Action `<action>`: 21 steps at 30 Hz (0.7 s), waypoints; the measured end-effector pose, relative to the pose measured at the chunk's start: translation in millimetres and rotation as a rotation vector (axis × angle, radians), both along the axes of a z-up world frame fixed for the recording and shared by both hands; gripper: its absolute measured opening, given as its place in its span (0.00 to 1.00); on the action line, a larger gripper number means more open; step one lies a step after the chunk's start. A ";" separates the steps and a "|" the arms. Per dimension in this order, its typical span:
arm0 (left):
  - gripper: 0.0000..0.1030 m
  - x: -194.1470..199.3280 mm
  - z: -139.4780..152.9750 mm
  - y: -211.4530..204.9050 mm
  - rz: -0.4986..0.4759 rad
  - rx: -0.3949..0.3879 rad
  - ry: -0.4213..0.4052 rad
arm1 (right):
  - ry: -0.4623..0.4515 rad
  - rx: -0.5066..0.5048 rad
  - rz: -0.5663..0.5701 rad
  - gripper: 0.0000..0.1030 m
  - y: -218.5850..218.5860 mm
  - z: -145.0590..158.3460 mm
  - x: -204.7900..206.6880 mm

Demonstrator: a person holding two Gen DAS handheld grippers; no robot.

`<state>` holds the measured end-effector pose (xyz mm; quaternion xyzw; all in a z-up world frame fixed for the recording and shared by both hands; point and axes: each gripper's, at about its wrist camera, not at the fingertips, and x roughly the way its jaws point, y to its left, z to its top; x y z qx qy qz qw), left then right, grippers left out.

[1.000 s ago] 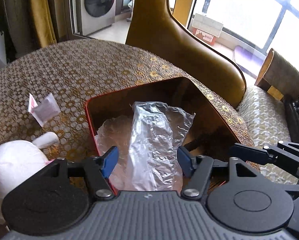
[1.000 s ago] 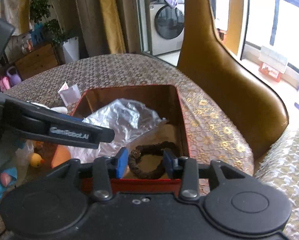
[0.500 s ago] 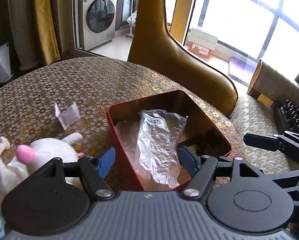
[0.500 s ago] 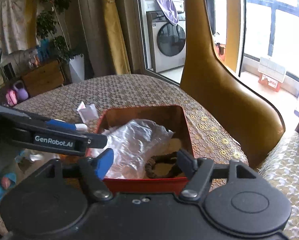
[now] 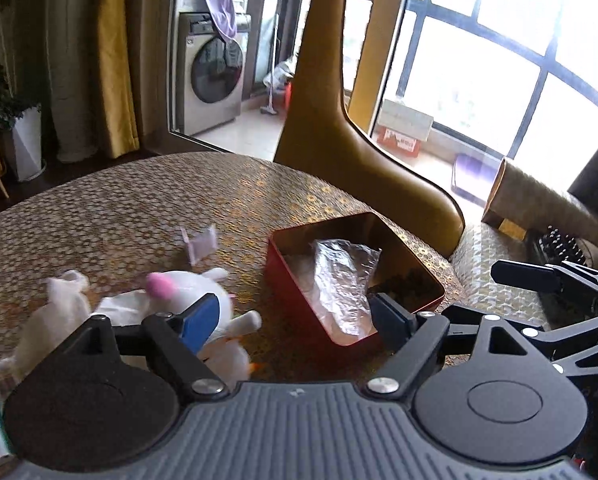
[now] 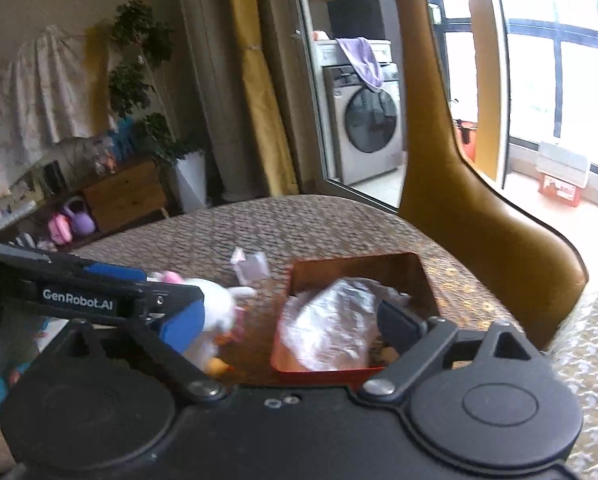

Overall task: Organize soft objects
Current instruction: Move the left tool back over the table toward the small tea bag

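The left gripper [image 5: 295, 318] hangs above the desk [image 5: 111, 216] with its jaws standing well apart and nothing between them; they have just been opening further. Its blue pad [image 5: 201, 316] sits in front of the white plush toy [image 5: 215, 300], without touching it as far as the blur lets one judge. The right gripper [image 6: 295, 320] is likewise wide and empty, its jaws having just been opening, and it looks down over the near edge of the red box [image 6: 379, 266]. Both being empty and clear of the box suggests a drop-off is finished and the next thing is being sought.

Inside the box lies a crumpled clear plastic bag [image 5: 343, 276], draped from the middle toward the near wall, and beside it, toward the right corner, a dark braided loop [image 5: 403, 282] rests on the floor of the box. These soft things are already gathered there, which is presumably why the box sits open near the desk's edge, within reach of both hands.

The plush toy lies on its side just left of the box, apart from it, with a pale cloth-like bundle [image 5: 59, 304] touching or just beside it; the two are too smeared to separate cleanly. A small white sachet [image 5: 201, 242] stands further back on the desk, well apart from the box. The plush toy looks like the likeliest next pick for the left gripper, being nearest to it. A tan chair [image 5: 339, 140] stands behind the desk.
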<state>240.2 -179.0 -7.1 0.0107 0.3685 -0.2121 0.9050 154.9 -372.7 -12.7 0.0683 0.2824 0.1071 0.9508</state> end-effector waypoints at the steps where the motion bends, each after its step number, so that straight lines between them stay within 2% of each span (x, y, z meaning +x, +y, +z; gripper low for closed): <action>1: 0.81 -4.5 3.2 6.2 0.003 -0.004 -0.009 | -0.008 0.004 0.008 0.93 4.6 3.1 -2.5; 10: 0.86 -41.2 23.9 65.0 0.046 -0.035 -0.038 | -0.041 0.022 0.077 0.96 49.6 17.3 -15.5; 14: 0.98 -56.2 28.3 92.5 0.058 -0.046 -0.052 | -0.041 0.014 0.095 0.96 67.9 16.4 -16.4; 21: 1.00 -69.7 25.6 145.2 0.111 -0.067 -0.068 | -0.019 0.003 0.107 0.96 94.9 7.3 -11.4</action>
